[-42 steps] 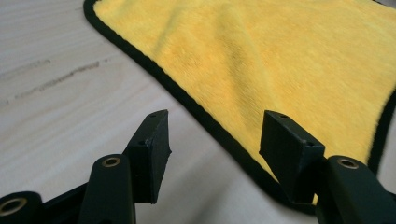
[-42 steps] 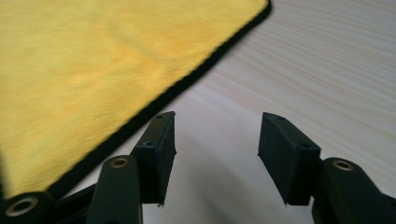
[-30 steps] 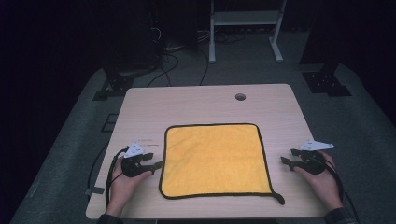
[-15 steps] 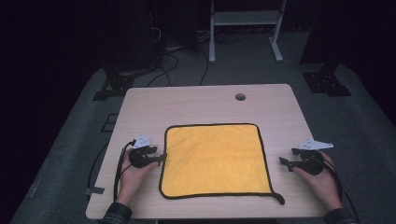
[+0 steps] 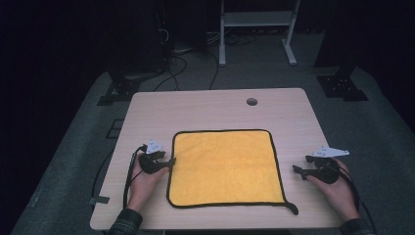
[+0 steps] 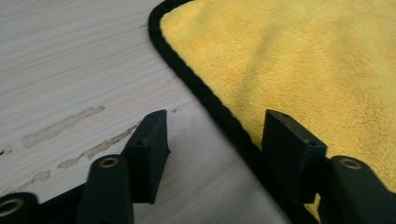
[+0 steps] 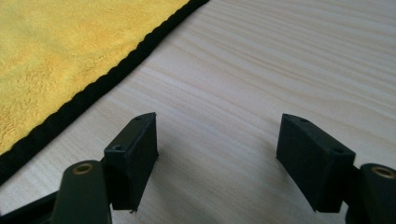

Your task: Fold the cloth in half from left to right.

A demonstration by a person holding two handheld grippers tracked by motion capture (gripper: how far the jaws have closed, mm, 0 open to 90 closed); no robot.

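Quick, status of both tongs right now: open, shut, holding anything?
Left tongs: open, straddling the black hem of the yellow cloth, not pinching it.
Right tongs: open, jaws just widened, nothing between them, bare table beside the cloth.

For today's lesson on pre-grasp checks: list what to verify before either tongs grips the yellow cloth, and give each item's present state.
1. Yellow cloth lies flat and spread out: ok.
2. Left tongs open, black hem between the jaws but not pinched: ok.
3. Right tongs open, jaws just opened wider, nothing between them: ok.
4. Right tongs reach the cloth edge: not ok, they stand apart over bare table.
5. Corner loop lies free: ok.
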